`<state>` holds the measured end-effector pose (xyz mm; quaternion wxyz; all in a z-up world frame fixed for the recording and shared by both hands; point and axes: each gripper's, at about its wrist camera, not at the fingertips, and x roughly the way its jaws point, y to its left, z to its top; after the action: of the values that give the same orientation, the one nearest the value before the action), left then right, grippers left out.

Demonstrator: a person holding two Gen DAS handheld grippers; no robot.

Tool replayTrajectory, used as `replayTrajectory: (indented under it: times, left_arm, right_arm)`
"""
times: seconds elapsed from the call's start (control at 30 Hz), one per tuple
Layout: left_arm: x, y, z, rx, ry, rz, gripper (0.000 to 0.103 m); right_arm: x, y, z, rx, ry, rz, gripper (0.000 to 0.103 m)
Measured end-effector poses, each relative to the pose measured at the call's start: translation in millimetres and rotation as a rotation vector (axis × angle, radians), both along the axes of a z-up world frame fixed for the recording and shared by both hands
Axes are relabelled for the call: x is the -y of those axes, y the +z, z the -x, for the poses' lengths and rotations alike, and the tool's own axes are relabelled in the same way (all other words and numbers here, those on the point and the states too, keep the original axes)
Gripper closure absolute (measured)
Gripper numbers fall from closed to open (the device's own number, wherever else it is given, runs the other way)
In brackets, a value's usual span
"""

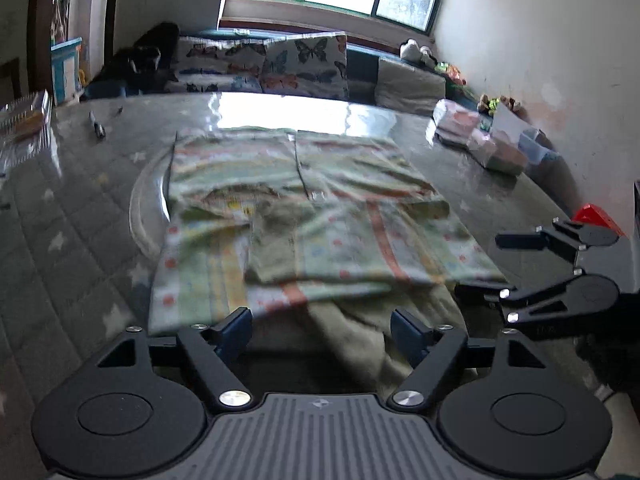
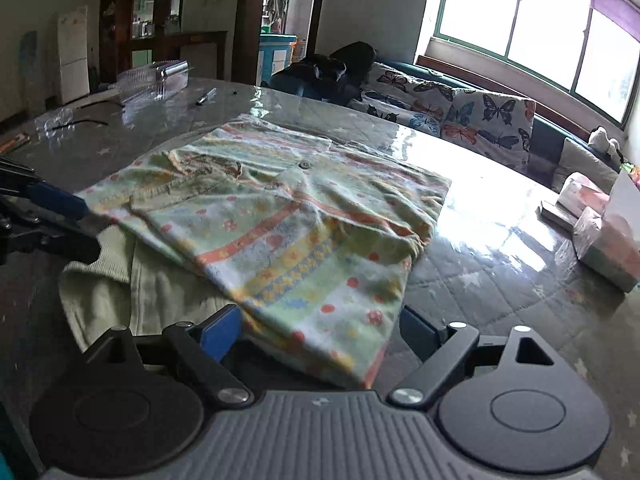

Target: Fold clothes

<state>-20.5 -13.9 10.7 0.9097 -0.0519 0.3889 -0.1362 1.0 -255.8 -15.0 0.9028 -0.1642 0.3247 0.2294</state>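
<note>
A light green garment [image 1: 312, 208] with orange stripes and small flowers lies folded on the glossy table [image 1: 80, 208]. Plain pale green cloth [image 1: 352, 336] sticks out from under its near edge. My left gripper [image 1: 322, 332] is open just above that plain cloth, and its pads press on nothing. In the right wrist view the patterned garment [image 2: 288, 220] has its near corner lying between the fingers of my open right gripper [image 2: 320, 332], untouched by the pads. The right gripper [image 1: 494, 266] also shows at the garment's right edge. The left gripper [image 2: 76, 222] shows at its left edge.
A clear plastic box [image 2: 154, 80] and a pen [image 2: 206, 96] lie at the table's far left. Tissue packs and boxes [image 2: 604, 232] crowd the right side. A red object [image 1: 596, 216] sits near the right edge. A sofa with butterfly cushions [image 1: 304, 64] stands behind the table.
</note>
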Motion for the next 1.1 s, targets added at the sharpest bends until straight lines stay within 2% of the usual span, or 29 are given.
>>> replayTrajectory:
  times: [0.2, 0.23, 0.27, 0.3, 0.37, 0.5, 0.67, 0.87, 0.93, 0.97, 1.03, 1.1]
  left_arm:
    - [2, -13, 4, -0.086, 0.001, 0.071, 0.031]
    - [3, -13, 5, -0.085, -0.001, 0.075, 0.037]
    - [4, -12, 5, -0.091, -0.008, 0.085, 0.048]
    - [4, -12, 4, -0.101, -0.013, 0.099, 0.052]
    - [5, -12, 3, -0.117, -0.030, 0.129, 0.074]
    - [4, 1, -3, -0.112, -0.058, 0.183, 0.087]
    - [-2, 27, -23, -0.065, -0.056, 0.234, 0.091]
    - [-5, 38, -53, -0.059, -0.046, 0.271, 0.092]
    - [-5, 37, -59, -0.068, -0.049, 0.273, 0.091]
    - [-6, 36, -61, -0.072, -0.051, 0.272, 0.091]
    - [-8, 32, -63, -0.079, -0.052, 0.269, 0.091]
    - [-14, 29, -61, -0.083, -0.047, 0.270, 0.089]
  right_arm:
    - [1, -3, 16, 0.037, 0.028, 0.052, 0.011]
    - [1, -3, 18, 0.041, 0.033, 0.057, 0.010]
    - [1, -4, 20, 0.046, 0.038, 0.065, 0.010]
    - [0, -4, 22, 0.049, 0.044, 0.072, 0.010]
    - [0, -6, 23, 0.049, 0.055, 0.077, 0.010]
    - [-3, -8, 27, 0.046, 0.086, 0.082, 0.010]
    - [-13, -6, 28, 0.065, 0.141, 0.064, 0.011]
    - [-33, -7, 15, 0.053, 0.182, 0.017, 0.029]
    - [-39, -8, 7, 0.032, 0.184, -0.016, 0.040]
    - [-41, -8, 2, 0.017, 0.185, -0.035, 0.052]
    - [-45, -10, -7, -0.016, 0.172, -0.067, 0.055]
    - [-45, -8, -12, -0.031, 0.173, -0.106, 0.070]
